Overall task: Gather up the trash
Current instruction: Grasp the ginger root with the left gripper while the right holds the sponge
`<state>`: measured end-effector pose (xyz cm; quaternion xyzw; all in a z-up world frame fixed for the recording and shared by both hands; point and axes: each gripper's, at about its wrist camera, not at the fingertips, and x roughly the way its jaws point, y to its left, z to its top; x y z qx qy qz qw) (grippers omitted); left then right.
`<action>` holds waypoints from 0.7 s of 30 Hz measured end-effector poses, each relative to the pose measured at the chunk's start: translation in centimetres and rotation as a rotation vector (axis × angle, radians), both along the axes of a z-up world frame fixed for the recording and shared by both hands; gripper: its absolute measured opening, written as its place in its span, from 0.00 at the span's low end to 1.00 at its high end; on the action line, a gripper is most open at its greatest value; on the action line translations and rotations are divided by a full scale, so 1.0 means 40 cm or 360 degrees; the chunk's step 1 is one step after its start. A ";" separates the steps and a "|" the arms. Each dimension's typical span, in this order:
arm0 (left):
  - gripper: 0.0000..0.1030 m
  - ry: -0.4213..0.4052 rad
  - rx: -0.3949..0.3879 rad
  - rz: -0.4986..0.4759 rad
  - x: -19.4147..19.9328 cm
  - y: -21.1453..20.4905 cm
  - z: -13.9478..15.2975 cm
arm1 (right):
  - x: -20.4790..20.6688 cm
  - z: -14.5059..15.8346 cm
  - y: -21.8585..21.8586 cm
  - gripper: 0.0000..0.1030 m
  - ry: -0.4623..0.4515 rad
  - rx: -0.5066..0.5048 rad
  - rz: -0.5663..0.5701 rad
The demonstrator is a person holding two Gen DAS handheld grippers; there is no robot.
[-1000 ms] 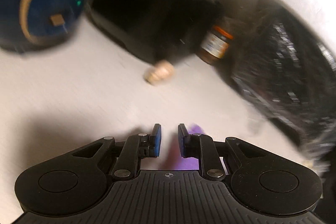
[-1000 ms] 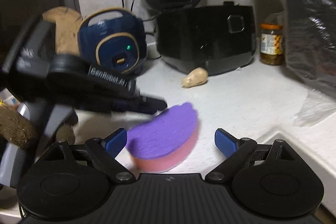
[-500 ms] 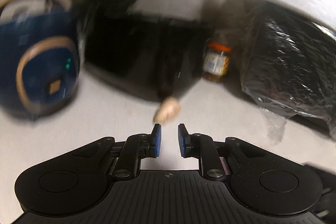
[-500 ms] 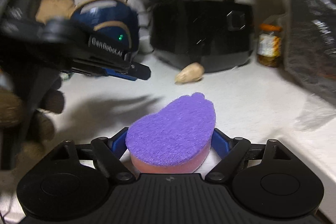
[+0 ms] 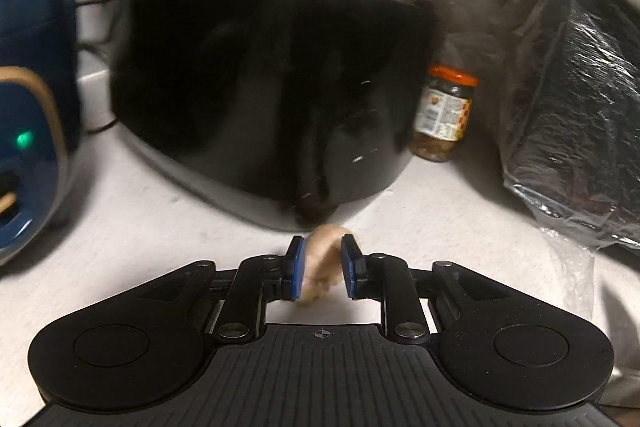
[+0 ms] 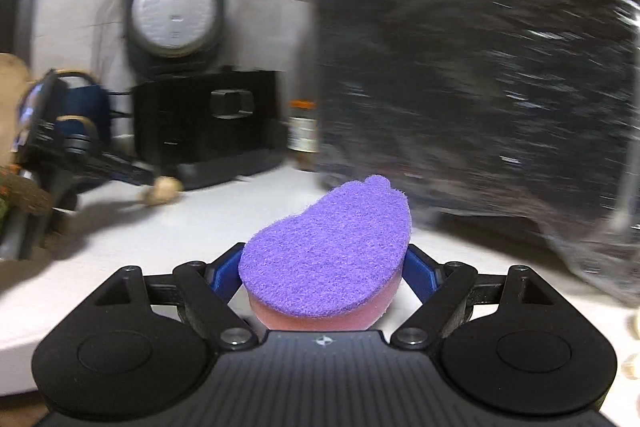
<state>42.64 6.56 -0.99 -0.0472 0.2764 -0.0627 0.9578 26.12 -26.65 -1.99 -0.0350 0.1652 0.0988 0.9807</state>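
A: What is the left tool doing?

B: Its two blue pads stand a little apart, one on each side of a small tan lump, likely a food scrap. The lump sits between them on the white desk. Whether the pads touch it yet, I cannot tell. Just beyond it is a glossy black appliance, with a jar to its right.

A: And the right tool?

B: It pinches a purple sponge with a pink underside, held low over the desk. From this view the tan lump lies well off to the left, with the left tool's tip beside it.

A: How should the pickup go?

B: I judge the left tool should close gently and squarely on the lump's middle, since it looks rounded and could roll out. It should lift straight up, away from the appliance.

A: What has changed from the frames before?

B: Half a second ago the lump lay ahead of the left tool's tips, and the pads were closer together. Now the tool has advanced and the pads straddle it. The right tool had already closed on the sponge then; a second ago its pads were spread wide around it.
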 end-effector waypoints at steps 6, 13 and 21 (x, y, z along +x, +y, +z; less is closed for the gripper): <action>0.44 0.0025 0.0327 -0.0116 0.007 -0.088 -0.007 | 0.035 -0.032 -0.084 0.80 0.0072 -0.0075 -0.0127; 0.48 0.0078 0.0447 -0.0063 0.023 -0.100 -0.025 | 0.055 -0.059 -0.110 0.80 0.0133 -0.0007 -0.0122; 0.41 0.0153 0.0201 0.0095 0.054 -0.046 -0.040 | 0.045 -0.067 -0.105 0.83 0.0130 -0.0069 -0.0111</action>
